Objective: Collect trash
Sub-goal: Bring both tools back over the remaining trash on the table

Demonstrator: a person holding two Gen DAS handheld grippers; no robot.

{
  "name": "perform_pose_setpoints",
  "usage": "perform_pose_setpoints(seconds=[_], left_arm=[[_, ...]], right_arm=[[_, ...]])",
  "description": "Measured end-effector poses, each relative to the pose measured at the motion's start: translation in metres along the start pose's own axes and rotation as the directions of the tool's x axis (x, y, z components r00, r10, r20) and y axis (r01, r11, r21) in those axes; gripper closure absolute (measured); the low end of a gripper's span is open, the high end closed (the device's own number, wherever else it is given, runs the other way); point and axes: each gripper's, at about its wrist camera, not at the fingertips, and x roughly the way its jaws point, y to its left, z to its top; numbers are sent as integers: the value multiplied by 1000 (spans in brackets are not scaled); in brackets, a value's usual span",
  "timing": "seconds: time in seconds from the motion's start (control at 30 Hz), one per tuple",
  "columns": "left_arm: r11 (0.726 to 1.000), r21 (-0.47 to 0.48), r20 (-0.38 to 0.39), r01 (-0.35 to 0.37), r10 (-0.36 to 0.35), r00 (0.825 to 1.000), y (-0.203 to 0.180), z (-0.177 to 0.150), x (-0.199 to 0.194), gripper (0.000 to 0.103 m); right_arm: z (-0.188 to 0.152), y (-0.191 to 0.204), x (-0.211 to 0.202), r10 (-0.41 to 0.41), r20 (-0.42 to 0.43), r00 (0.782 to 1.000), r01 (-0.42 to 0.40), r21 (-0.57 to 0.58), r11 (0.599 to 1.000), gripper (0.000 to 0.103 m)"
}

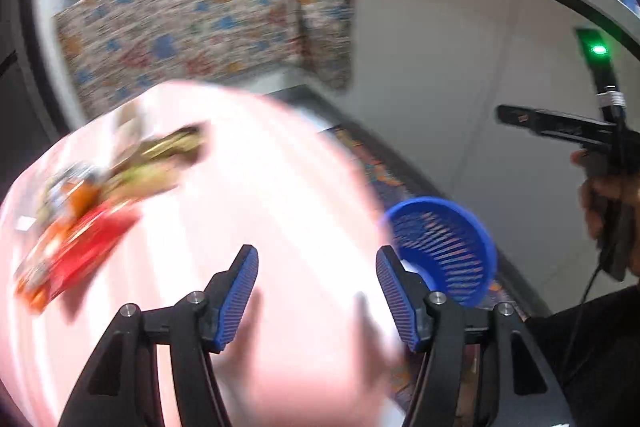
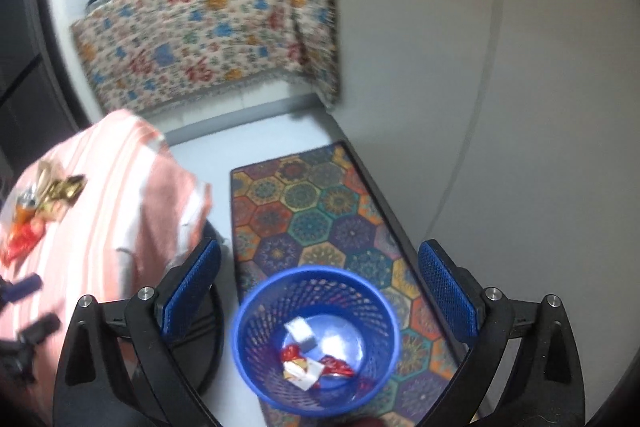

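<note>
Currently both grippers are empty. Right gripper point(image 2: 320, 291) has its jaws spread wide above the round blue perforated plastic trash basket point(image 2: 256, 367), which stands on the hexagon-patterned multicolour floor mat point(image 2: 320, 195) and holds red-and-white crumpled wrappers point(image 2: 316, 367). Left gripper point(image 1: 318, 291) has jaws apart, nothing between them, over the pink-and-white striped cloth-covered surface point(image 1: 280, 167). Remaining trash, a pile of red, orange and gold wrappers point(image 1: 92, 199), lies at that surface's left side; motion blur, probably several pieces.

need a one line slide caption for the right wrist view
Open right hand-held gripper above a blue basket holding wrappers, more trash left on the pink-striped table.
</note>
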Motion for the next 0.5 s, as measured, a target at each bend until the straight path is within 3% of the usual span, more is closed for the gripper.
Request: perform_pose_setpoints(seconds=[0.17, 0.33, 0.5], left_arm=[[990, -93, -36, -109, 106, 994, 81, -38, -26, 40], [971, -149, -58, -185, 178, 982, 151, -69, -52, 41], [959, -160, -103, -235, 221, 970, 199, -88, -56, 40]], right_arm=[[-4, 83, -1, 149, -17, 989, -150, -81, 985, 3], [-29, 185, -4, 313, -112, 943, -329, -177, 928, 3], [-53, 265, -2, 359, -177, 916, -395, -260, 881, 3]])
